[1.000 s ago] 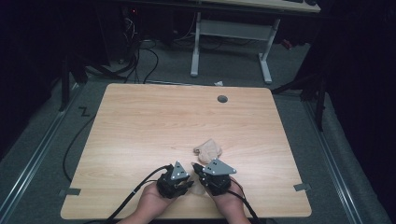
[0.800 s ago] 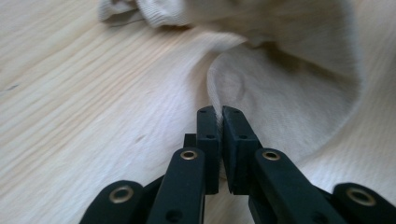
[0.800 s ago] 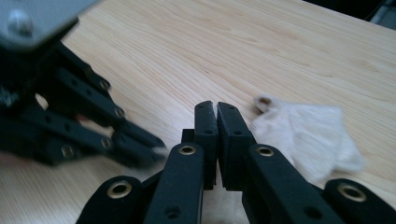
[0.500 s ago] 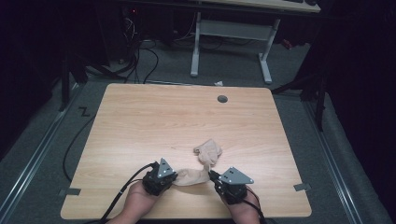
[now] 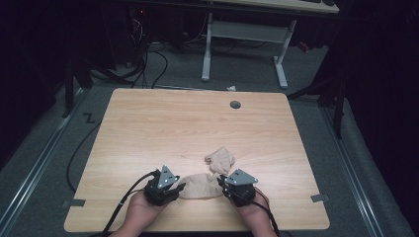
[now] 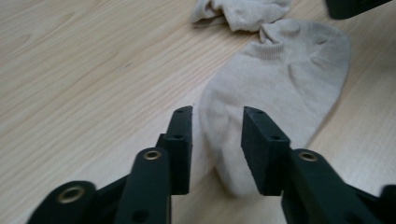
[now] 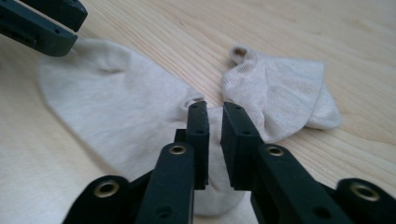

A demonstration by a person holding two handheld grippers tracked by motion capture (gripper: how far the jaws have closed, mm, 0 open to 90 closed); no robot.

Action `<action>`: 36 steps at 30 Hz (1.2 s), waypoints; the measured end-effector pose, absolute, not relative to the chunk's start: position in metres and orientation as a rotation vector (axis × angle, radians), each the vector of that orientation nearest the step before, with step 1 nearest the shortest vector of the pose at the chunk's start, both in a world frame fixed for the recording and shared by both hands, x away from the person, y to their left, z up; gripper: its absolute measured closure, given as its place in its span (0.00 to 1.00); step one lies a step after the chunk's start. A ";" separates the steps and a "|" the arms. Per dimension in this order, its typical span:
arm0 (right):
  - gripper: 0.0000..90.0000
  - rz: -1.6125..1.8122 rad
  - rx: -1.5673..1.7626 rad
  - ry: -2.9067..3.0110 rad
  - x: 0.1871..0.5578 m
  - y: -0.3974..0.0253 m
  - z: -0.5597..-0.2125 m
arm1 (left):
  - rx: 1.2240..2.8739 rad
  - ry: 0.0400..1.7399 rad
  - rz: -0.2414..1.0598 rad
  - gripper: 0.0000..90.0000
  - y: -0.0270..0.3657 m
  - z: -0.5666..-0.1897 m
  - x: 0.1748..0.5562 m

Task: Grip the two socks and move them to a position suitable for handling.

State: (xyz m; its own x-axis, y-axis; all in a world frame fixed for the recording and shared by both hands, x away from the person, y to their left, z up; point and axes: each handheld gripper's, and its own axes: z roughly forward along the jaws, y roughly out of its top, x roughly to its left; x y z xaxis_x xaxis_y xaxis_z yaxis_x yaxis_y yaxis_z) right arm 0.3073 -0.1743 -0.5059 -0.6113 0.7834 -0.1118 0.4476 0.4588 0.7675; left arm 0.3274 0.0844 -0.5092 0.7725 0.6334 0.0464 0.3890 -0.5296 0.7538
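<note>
A beige sock (image 5: 200, 186) lies flat near the front edge of the table (image 5: 148, 128), stretched sideways between the two grippers. The left gripper (image 5: 179, 187) sits at one end of it and the right gripper (image 5: 222, 181) at the other, each held in a hand that comes in from the bottom of the high view.

In the left gripper view the jaws stand apart with a clear gap, and the rounded toe end of the sock (image 6: 275, 88) lies between and beyond them; the pads (image 6: 183, 135) do not press the cloth, so this tool is open. The tip of the other gripper shows at the top right corner of that view.

In the right gripper view the jaws are drawn nearly together, with only a narrow slit between the pads (image 7: 198, 135), and the cuff end of the sock (image 7: 121, 112) runs under them. It looks as if a fold of cloth is pinched there, though the jaws themselves hide the contact, so I cannot tell for certain.

A second sock (image 5: 220, 159) (crumpled, same colour) lies just behind the first, touching or almost touching it near the right gripper; in the right gripper view (image 7: 280, 88) it sits just beyond the jaws.
</note>
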 end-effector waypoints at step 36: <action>0.81 1.020 1.171 2.210 0.308 -0.206 -0.511 | 2.120 0.894 0.426 0.56 0.169 -0.499 0.332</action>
State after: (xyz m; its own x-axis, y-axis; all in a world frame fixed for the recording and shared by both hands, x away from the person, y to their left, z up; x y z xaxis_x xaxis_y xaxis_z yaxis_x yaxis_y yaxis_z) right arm 0.3078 -0.2062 -0.5110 -0.5470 0.8363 -0.0369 0.5144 0.3706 0.7733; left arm 0.3316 0.1689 -0.4990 0.6961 0.7179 0.0049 0.4562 -0.4476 0.7691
